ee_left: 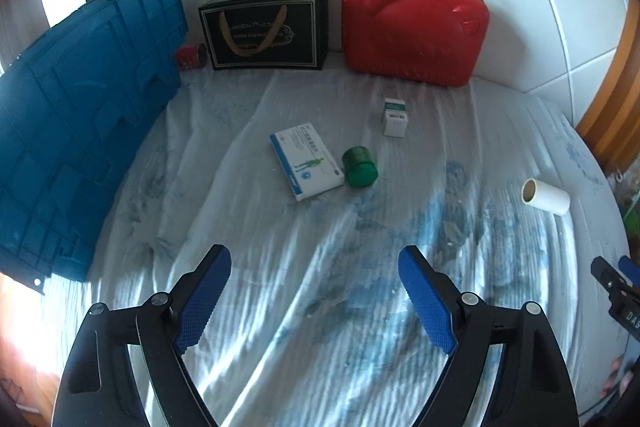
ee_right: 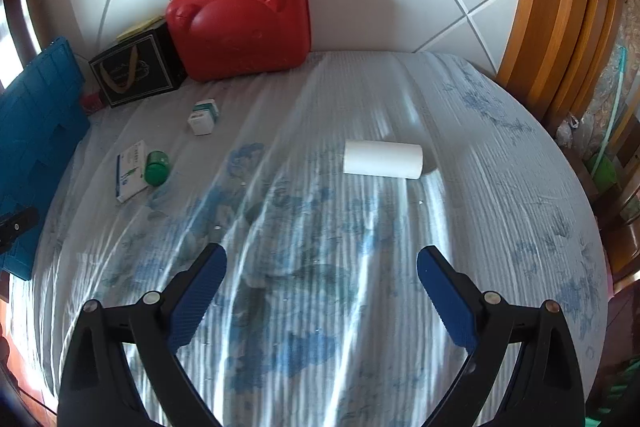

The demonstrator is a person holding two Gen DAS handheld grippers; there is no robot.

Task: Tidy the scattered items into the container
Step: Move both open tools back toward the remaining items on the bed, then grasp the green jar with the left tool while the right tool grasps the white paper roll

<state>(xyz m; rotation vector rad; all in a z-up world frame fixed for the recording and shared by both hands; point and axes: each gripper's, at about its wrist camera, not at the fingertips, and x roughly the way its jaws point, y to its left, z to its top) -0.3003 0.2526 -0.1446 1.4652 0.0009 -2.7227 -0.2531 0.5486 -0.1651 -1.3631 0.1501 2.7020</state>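
Lying beside the flat medicine box (ee_left: 307, 165), the green jar (ee_left: 360, 166) touches it. Both the left gripper (ee_left: 316, 301) and right gripper (ee_right: 322, 299) hang spread wide, empty, over the sheet (ee_right: 320, 227).

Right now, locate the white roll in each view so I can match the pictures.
Left wrist: the white roll lies at the far right of the sheet, cardboard core facing the camera.
Right wrist: the white roll lies near the centre, side-on, ahead of the open right gripper.
Shared landmark: the red case standing against the headboard.
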